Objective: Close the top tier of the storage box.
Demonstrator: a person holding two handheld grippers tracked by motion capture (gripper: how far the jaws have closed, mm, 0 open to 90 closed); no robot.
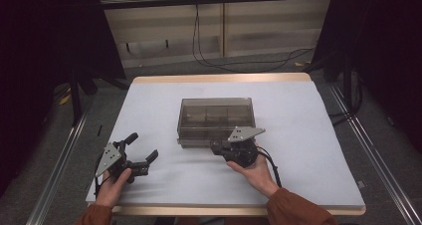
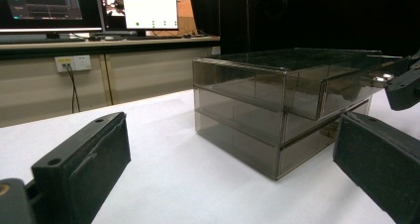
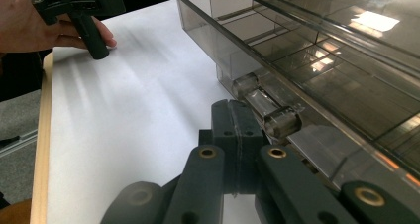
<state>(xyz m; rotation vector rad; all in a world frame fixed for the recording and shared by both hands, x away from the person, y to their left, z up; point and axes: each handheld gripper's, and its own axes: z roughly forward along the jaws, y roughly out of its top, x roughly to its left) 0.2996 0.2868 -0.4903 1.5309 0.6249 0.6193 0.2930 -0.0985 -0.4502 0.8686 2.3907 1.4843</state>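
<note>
- Smoky clear plastic drawer box [image 1: 216, 116] sits around the middle of the white table mat [image 1: 308, 150], a bit toward the person's side. From the left gripper view you can see it's a stack of drawers [image 2: 277, 110], tinted see-through walls and all.
- Right gripper [image 1: 219, 148] is right up against the front edge of the box, held in the right hand [image 1: 255, 171].
- In the right gripper view the two black jaws are pressed flat together, clenched tight, with nothing between them as far as I can see. The clear cylinder handle [image 3: 270, 110] of a drawer sits just beside the jaw tips, touching or very nearly; can't tell for sure.
- That drawer [image 3: 317, 70] looks slid out a little from the box body, dividers visible through the plastic.
- Left gripper [image 1: 142, 153] is well off to the left near the front of the mat, apart from the box, held in the left hand [image 1: 115, 182].
- Its jaws are spread wide and holding nothing.
- Monitors [image 2: 89, 8] on a desk in the background.
</note>
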